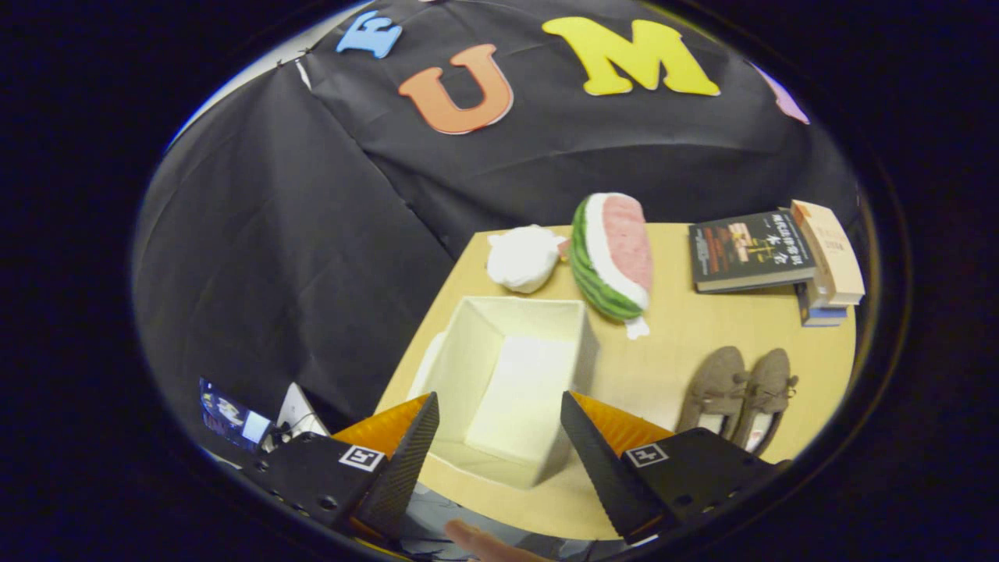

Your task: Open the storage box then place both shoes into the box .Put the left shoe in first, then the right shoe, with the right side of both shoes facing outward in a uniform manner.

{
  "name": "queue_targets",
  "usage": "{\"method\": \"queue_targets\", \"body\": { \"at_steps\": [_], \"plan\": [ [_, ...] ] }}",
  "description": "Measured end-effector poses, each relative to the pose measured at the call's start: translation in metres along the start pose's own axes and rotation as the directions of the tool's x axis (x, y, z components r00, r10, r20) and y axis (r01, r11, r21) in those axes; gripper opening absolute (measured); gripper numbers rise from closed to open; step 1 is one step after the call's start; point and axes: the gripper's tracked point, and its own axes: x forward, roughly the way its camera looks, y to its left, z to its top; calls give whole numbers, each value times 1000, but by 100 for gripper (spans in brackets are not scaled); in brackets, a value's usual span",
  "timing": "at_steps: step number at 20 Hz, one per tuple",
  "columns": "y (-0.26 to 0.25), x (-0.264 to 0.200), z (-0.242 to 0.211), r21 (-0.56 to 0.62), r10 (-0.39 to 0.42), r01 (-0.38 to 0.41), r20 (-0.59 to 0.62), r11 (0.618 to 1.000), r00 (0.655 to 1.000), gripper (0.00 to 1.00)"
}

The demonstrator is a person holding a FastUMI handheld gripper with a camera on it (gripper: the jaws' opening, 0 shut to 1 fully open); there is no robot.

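A white storage box (507, 375) stands on the wooden table (702, 328) with its top open and its inside bare. My gripper (499, 417) hangs above the box's near side, open, with nothing between its fingers. The box shows in the gap between them. A pair of brown slip-on shoes (741, 394) lies side by side on the table to the right of the box, toes pointing away from me, just beyond the right finger (601, 460).
Beyond the box lie a watermelon-slice plush (613, 257) and a white crumpled bundle (523, 257). Several books (773, 254) are stacked at the table's far right corner. A person's fingertip (484, 542) shows below the fingers. Small items (250, 425) lie off the table's left edge.
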Motion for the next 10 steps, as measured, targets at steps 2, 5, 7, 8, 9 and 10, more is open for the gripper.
{"method": "queue_targets", "body": {
  "at_steps": [2, 5, 7, 8, 9, 10],
  "plan": [
    [-35, 1, -18, 17, -50, 51, -31, 999, 998, 96],
    [-97, 5, -36, 24, -162, 163, -49, 986, 986, 96],
    [-130, 3, -47, 28, -219, 221, -64, 975, 974, 96],
    [-144, 2, -54, 38, -243, 246, -76, 968, 967, 96],
    [-156, 4, -60, 50, -257, 262, -88, 964, 962, 96],
    [-167, 5, -66, 62, -271, 278, -103, 959, 957, 95]
  ]
}}
